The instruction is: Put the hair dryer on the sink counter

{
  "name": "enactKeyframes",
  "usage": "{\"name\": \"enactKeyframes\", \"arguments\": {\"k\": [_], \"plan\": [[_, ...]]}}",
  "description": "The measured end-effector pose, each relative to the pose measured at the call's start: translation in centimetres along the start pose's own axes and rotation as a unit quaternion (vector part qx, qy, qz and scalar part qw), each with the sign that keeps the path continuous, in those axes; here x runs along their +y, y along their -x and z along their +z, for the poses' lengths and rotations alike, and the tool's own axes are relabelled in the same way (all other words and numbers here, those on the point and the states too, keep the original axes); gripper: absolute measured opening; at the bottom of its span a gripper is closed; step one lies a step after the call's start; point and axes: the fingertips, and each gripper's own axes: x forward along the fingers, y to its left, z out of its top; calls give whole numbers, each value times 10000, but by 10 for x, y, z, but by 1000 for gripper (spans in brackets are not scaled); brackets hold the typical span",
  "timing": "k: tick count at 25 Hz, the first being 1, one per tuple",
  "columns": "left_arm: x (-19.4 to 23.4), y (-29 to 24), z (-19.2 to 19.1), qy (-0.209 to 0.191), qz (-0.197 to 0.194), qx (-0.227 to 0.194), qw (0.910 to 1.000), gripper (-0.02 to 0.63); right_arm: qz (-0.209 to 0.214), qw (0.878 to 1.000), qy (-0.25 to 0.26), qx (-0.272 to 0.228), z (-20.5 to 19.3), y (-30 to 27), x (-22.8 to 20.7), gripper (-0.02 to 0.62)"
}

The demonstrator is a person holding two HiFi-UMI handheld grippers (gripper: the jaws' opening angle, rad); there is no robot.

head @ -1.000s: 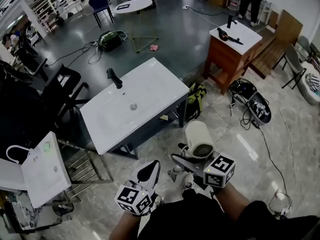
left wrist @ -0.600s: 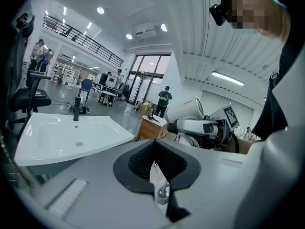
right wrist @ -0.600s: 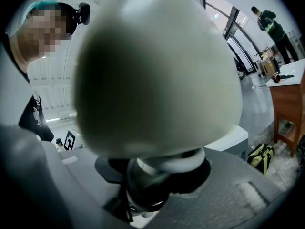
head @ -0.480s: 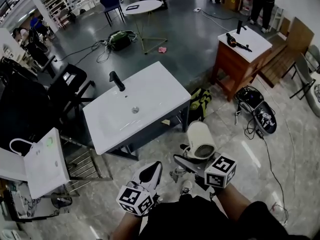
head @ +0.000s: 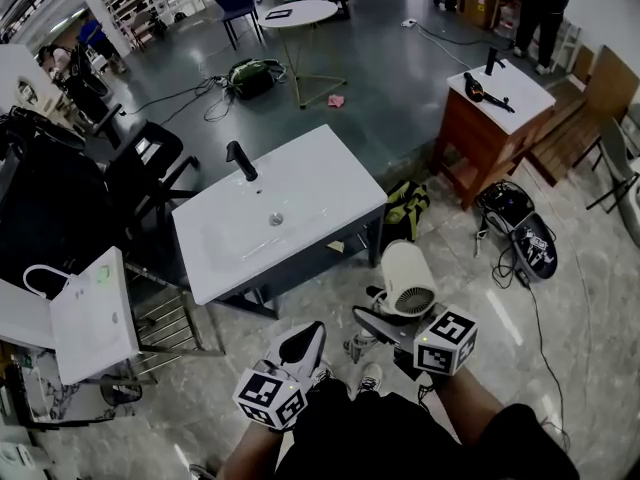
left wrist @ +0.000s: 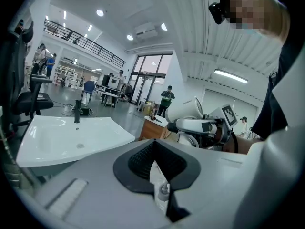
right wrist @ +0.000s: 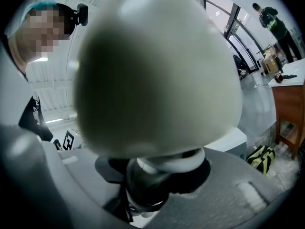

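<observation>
A cream-white hair dryer [head: 402, 279] is held upright in my right gripper [head: 385, 324], whose jaws are shut on its dark handle; in the right gripper view its round body [right wrist: 157, 70] fills most of the frame above the handle [right wrist: 147, 187]. The white sink counter [head: 300, 193] with a black faucet [head: 240, 160] stands ahead and to the left of the dryer, well apart from it. My left gripper [head: 300, 346] hangs beside the right one, jaws together with nothing between them [left wrist: 159, 182]. The left gripper view also shows the sink counter [left wrist: 57, 137] and the dryer [left wrist: 188, 109].
A wooden cabinet [head: 490, 128] with a second dark dryer on top stands at the back right. A yellow-green bag [head: 405, 208] lies by the sink's right end. Black chairs [head: 140, 168] and a metal rack [head: 170, 323] stand left. Cables and a black bag [head: 520, 228] lie on the floor.
The view has shifted: the sink counter and cabinet sit slightly lower and further right in the head view. Both grippers and the held dryer keep the same pose.
</observation>
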Motion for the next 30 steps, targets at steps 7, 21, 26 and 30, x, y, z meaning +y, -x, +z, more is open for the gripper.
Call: {"name": "enactKeyframes", "arguments": {"k": [7,21,26,30], "plan": [[8,-13,0,15,-72,5,10000,3,-125,9999,54,-15,8,-3,-13,199],[46,-63,16,84,-354,98,9993,3,-474,9989,-11,-70,33,-29,-60,199],[67,-82,27,122,-391,141,9991,3,-527,9986,-82,-42,41,-48,-81,199],[88,-95,33,177,-405,176,9989,3,-540,9984,-138,-14,46,-68,-98,199]]}}
